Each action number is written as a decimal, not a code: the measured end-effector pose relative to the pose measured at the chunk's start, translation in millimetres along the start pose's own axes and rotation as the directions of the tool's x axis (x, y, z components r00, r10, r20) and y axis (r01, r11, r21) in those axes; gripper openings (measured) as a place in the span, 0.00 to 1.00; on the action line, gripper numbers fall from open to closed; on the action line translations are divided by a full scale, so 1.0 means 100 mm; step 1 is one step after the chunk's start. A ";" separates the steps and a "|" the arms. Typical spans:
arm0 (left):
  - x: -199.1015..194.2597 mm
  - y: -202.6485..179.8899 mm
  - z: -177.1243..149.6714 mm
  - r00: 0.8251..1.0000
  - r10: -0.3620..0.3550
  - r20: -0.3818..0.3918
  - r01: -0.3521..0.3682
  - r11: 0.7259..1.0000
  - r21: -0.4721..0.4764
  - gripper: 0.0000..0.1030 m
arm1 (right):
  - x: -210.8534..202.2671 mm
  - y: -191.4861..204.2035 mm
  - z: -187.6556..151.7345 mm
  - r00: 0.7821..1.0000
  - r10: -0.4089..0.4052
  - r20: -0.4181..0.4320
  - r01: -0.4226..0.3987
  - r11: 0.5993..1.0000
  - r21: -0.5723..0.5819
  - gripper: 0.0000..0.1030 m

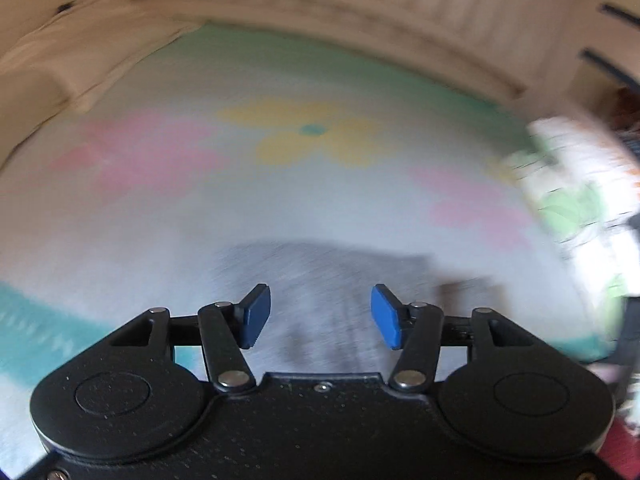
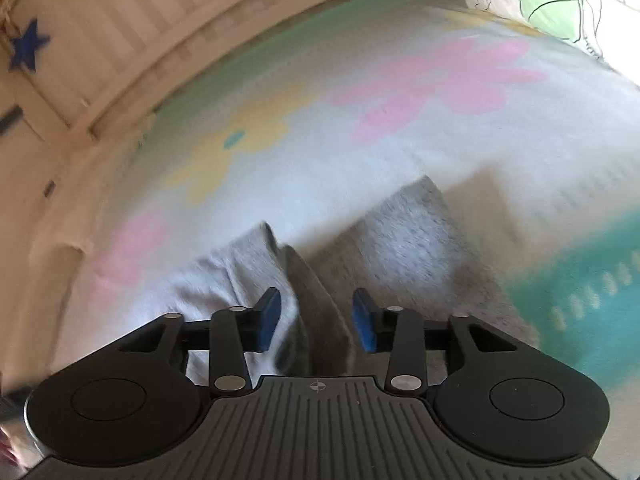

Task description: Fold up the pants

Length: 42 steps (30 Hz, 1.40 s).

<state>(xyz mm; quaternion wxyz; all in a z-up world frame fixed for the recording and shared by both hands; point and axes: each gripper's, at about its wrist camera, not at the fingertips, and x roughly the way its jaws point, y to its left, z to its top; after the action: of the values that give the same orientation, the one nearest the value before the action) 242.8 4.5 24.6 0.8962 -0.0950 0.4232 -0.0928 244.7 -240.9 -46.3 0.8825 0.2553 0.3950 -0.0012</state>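
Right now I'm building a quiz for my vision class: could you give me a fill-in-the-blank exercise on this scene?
1. The pants are ____ in colour.
2. On the blanket, beside the pink flower, lies a flower coloured ____.
3. The star on the wall is ____.
4. Both the left tool and the right tool stand ____, gripping nothing.

Missing words: grey; yellow; blue; open

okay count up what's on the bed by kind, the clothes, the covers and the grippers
Grey pants: 1
Flowered blanket: 1
Green-leaf duvet: 1
Grippers, left gripper and right gripper, both open: 2
Total: 5
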 end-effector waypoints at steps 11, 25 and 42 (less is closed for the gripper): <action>0.75 0.18 -0.48 0.967 0.032 -0.252 -0.013 0.997 0.077 0.58 | 0.49 0.23 -0.19 0.988 -0.016 -0.152 0.011 0.999 -0.032 0.56; 0.38 0.74 0.06 0.989 0.123 -0.081 -0.133 0.982 -0.131 0.59 | 0.30 0.71 -0.15 0.989 0.053 -0.137 -0.083 0.972 -0.220 0.11; 0.38 0.33 -0.03 0.990 0.101 -0.100 -0.104 0.994 -0.032 0.59 | 0.22 0.03 0.27 0.977 -0.174 -0.123 0.140 0.960 -0.241 0.11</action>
<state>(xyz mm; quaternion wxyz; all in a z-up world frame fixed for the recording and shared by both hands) 267.1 26.8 -13.6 0.8760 -0.0853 0.4727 -0.0432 279.0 -246.1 -45.2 0.8727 0.1180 0.4737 -0.0070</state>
